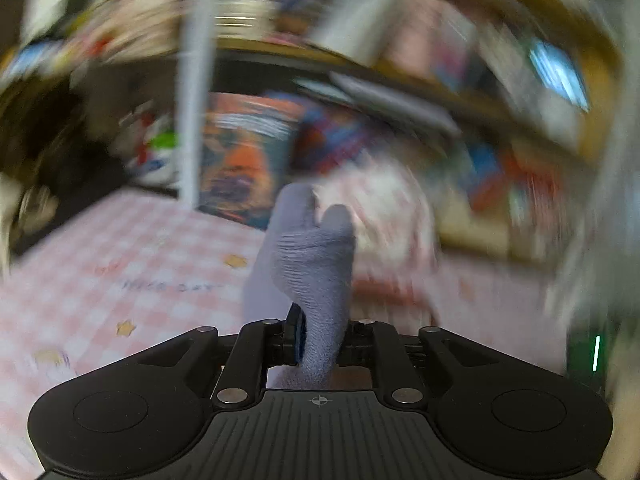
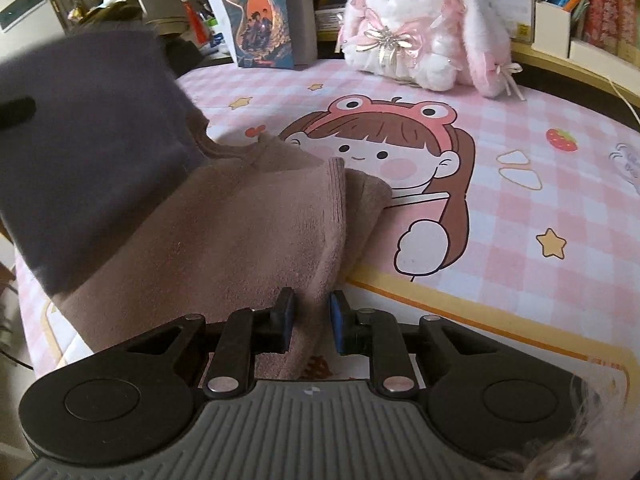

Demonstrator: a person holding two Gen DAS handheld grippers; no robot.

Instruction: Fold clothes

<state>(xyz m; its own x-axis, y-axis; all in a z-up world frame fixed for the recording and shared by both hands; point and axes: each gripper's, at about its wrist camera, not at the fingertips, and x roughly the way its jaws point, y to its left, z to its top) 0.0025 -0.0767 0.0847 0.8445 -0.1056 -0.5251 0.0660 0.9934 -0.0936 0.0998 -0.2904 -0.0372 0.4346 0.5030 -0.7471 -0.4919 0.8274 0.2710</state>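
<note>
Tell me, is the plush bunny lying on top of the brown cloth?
No, the plush bunny sits at the mat's far edge, well apart from the brown cloth near the right gripper.

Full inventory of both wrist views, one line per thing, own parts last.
sock: one, lilac-grey, clamped in the left tongs, lifted off the mat.
cloth: one, brown with a darker grey part at left, lying on the mat, a fold pinched in the right tongs.
mat: one, pink check with a cartoon girl, covering the tabletop.
plush rabbit: one, white and pink, at the mat's far edge.
book: one, dark cover, upright left of the rabbit.
shelved books: several, mixed colours, far right.
left tongs: black, shut on sock.
right tongs: black, blue pads, shut on cloth.
</note>
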